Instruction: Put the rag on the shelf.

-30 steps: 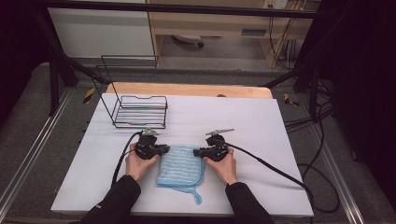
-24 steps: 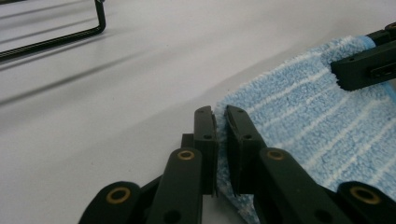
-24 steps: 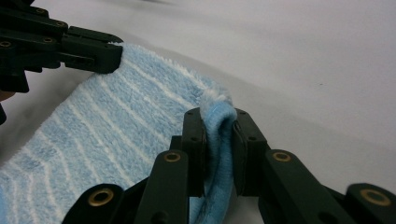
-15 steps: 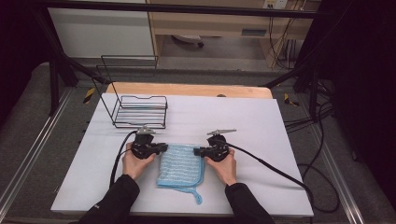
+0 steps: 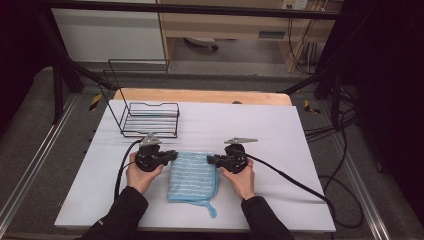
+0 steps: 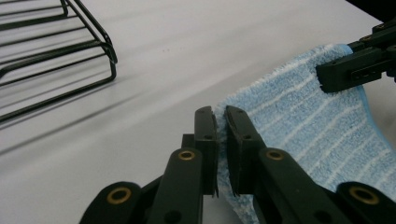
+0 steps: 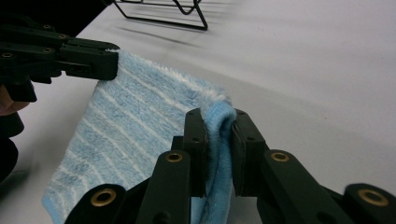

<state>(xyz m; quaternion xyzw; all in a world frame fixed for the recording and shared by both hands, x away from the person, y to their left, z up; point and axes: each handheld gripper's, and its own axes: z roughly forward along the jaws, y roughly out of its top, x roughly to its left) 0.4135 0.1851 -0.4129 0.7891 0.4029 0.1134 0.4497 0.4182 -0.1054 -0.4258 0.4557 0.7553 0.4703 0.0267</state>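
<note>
Cloth (image 5: 193,174) pinched at both far corners, near the worktop's (image 5: 300,150) front edge.
Left tongs (image 6: 220,122) and right tongs (image 7: 218,122) each clenched a corner; lifting evenly seemed wise.

You have the towel (image 5: 192,175) lying on the table (image 5: 310,165) near its front edge, about midway between the left and right edges. Your left gripper (image 5: 172,156) sits at its far left corner, your right gripper (image 5: 210,160) at its far right corner. The rack (image 5: 150,120) stands behind, toward the far left corner.
</note>
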